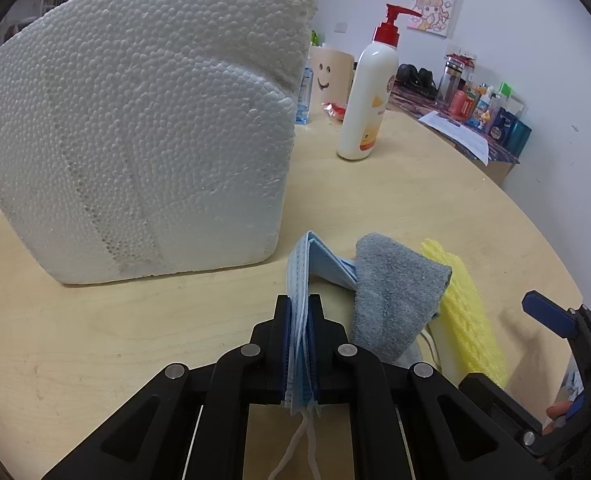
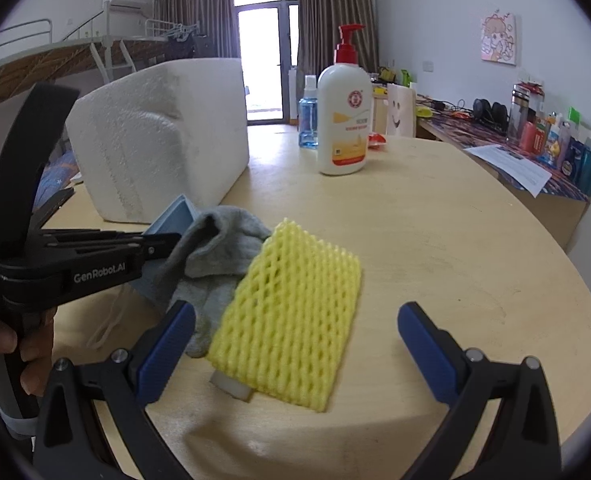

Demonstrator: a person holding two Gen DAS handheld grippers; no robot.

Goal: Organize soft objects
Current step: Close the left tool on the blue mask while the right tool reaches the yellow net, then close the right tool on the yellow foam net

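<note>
1. The left gripper (image 1: 298, 340) was clamped tight on the folded blue face mask (image 1: 301, 280), pads pressing it from both sides, with the white ear loops dangling out underneath

2. The right gripper (image 2: 295, 344) had its jaws wide apart and nothing in them; it hung just over the yellow foam net (image 2: 291, 320), which lay flat on the wooden table (image 2: 435, 240)

3. The mask looked lifted at the pinched end, while its far end was tucked against the grey sock (image 1: 395, 292), which was draped partly over it. The sock sat between mask and foam net, touching both, all three bunched near the front edge

4. My read: this was the pick-up step for the mask, grip done but not carried anywhere yet

5. The white foam box (image 1: 135, 128) stood just behind the pile, and I'd guess that's where the soft stuff goes, though its opening wasn't visible

6. Next move probably calls for lifting the mask clear without dragging the sock along, since the sock overlapped it
</note>
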